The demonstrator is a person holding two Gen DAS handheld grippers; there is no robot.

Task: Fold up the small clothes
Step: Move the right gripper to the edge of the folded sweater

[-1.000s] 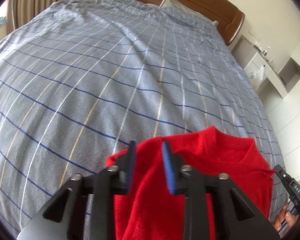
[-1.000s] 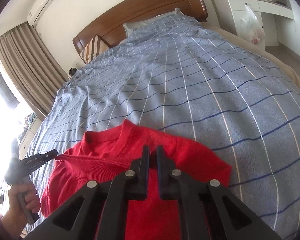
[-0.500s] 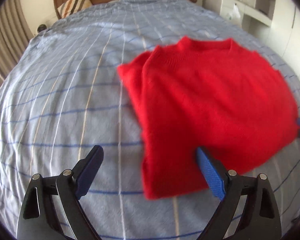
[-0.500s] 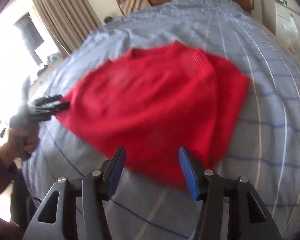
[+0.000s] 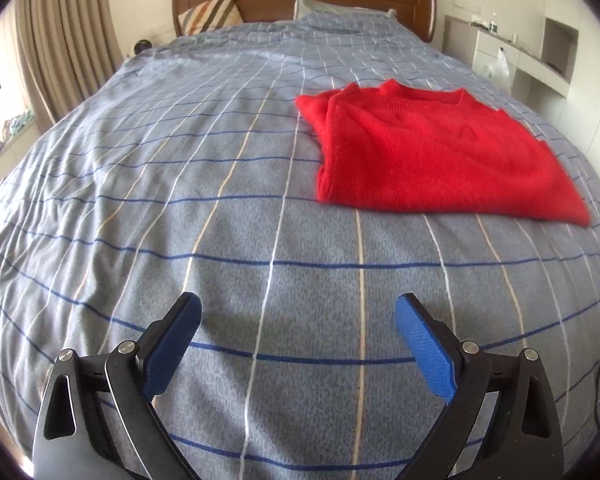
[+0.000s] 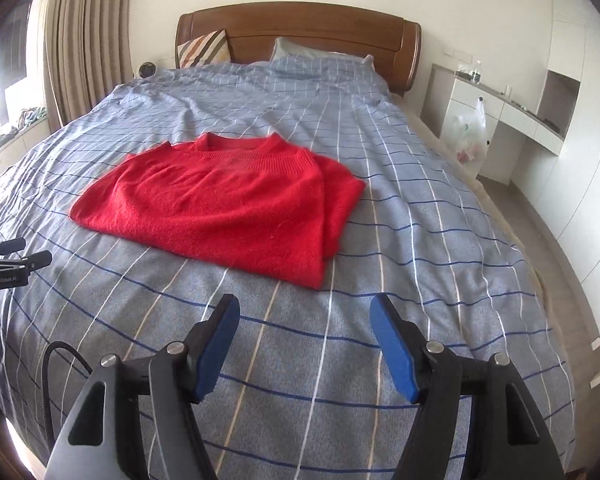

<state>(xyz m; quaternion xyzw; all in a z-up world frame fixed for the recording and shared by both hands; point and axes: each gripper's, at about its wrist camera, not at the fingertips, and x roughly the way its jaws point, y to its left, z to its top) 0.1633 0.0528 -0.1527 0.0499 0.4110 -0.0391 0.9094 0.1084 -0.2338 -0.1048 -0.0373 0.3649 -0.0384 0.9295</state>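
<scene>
A red knit sweater point(image 5: 428, 152) lies folded flat on the blue checked bedspread point(image 5: 180, 200), collar toward the headboard. In the left wrist view it sits up and to the right of my left gripper point(image 5: 298, 314), whose jaws are opening wide with only bedspread between them. In the right wrist view the same sweater point(image 6: 228, 200) lies ahead and to the left of my right gripper point(image 6: 304, 314); its jaws are opening too, with nothing between the blue pads. Neither gripper touches the sweater. The left gripper point(image 6: 20, 254) shows at the left edge of the right wrist view.
A wooden headboard point(image 6: 300, 32) with a striped cushion point(image 6: 204, 48) and a pillow point(image 6: 300, 54) is at the far end. Curtains point(image 6: 88, 40) hang on the left. White cabinets with a plastic bag point(image 6: 470, 136) stand on the right, past the bed's edge.
Both grippers let go of the red sweater, opened and pulled back toward the foot of the bed. The sweater now lies flat and folded, well ahead of them.
</scene>
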